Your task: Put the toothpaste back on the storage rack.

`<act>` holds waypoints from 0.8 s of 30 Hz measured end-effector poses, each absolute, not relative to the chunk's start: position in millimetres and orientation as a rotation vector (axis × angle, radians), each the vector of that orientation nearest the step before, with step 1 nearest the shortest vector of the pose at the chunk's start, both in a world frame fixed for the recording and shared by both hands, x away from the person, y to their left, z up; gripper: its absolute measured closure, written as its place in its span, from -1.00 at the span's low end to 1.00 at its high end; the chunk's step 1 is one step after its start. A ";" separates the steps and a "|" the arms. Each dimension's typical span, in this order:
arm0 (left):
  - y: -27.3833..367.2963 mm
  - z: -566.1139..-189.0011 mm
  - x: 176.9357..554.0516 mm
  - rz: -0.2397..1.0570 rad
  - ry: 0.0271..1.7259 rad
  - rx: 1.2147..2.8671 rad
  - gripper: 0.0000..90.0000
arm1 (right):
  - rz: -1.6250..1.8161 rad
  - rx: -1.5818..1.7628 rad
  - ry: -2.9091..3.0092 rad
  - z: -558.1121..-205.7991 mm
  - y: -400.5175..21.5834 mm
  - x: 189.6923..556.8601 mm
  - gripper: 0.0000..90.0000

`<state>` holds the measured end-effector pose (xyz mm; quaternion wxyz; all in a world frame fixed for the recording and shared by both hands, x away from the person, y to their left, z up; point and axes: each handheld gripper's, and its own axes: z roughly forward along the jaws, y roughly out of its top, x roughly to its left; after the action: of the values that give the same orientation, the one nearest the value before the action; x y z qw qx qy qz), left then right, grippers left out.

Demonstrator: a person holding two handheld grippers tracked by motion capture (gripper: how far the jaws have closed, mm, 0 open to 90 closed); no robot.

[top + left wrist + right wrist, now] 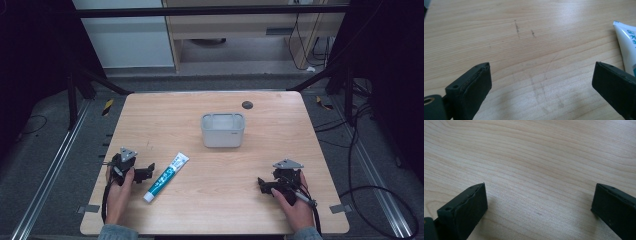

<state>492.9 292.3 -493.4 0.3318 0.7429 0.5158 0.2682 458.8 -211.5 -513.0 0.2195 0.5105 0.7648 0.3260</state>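
A pale wooden table (215,210) with fine grain, seen from above, a person's two hands resting near its front edge. Toward the front left corner, the left gripper (148,171) lies low on the wood, its black rubber-faced fingers (477,82) spread wide with nothing between them. Just beside it, toward the middle, lies a toothpaste tube (166,177): a soft, flattened white tube with teal print, set slantwise, its cap toward the front edge and its crimped end toward the back. At the middle of the table, nearer the back edge, stands a small grey bin (223,141), rounded-rectangular, smooth-walled, open on top. Toward the front right corner, the right gripper (262,184) also rests with fingers (465,210) wide apart and empty. To pick up the tube well, the left fingers would likely best straddle its firmer middle across the width, closing gently so the soft body does not buckle.
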 end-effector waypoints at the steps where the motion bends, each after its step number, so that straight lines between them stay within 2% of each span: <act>1: 293.0 -491.8 490.5 0.708 1.352 1.939 -0.95 | 0.902 1.412 2.116 -513.0 -211.5 458.8 -0.99; 9: 297.4 -469.9 471.1 0.797 1.334 1.904 -0.94 | 0.900 1.416 2.111 -513.0 -211.3 457.9 -0.99; 13: 299.1 -465.0 469.2 0.770 1.339 1.866 -0.94 | 0.896 1.414 2.112 -513.0 -211.5 457.7 -0.99; 17: 292.5 -458.4 465.4 0.814 1.314 1.936 -0.95 | 0.894 1.404 2.113 -513.3 -211.9 457.9 -0.99; 24: 280.7 -449.9 466.5 0.714 1.295 2.001 -0.87 | 0.895 1.404 2.113 -513.3 -211.9 457.9 -0.99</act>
<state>466.5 280.7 -449.9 0.3210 0.7617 0.4930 0.2717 457.9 -211.9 -513.3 0.2237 0.5088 0.7655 0.3243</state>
